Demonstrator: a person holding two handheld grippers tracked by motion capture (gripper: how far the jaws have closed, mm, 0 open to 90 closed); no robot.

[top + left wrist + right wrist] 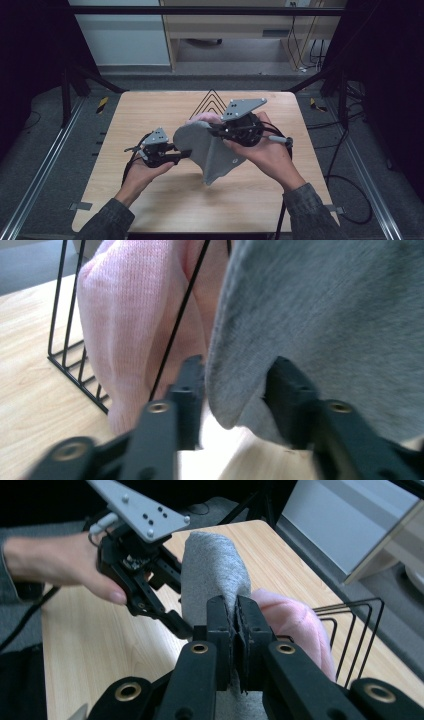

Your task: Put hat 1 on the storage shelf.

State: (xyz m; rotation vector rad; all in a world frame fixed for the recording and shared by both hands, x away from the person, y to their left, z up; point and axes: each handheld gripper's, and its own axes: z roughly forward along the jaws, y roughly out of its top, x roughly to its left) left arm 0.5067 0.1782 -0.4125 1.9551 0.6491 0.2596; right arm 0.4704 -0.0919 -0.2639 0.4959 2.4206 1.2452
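Right claw (235, 630) is clamped tight on the grey cloth (212, 150), lifted above the bench (150, 195). Left claw (232, 390), partly open, straddles the cloth's lower edge; pink cloth (125, 325) sits behind.

cloth (212, 152) before rack (210, 102), on table (150, 200)

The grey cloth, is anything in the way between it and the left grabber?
Nothing visible is in the way. The grey cloth already hangs between the jaws of the left gripper, its edge beside one jaw. The pink cloth and the black wire rack sit behind, off to one side. The right gripper pinches the grey cloth too.
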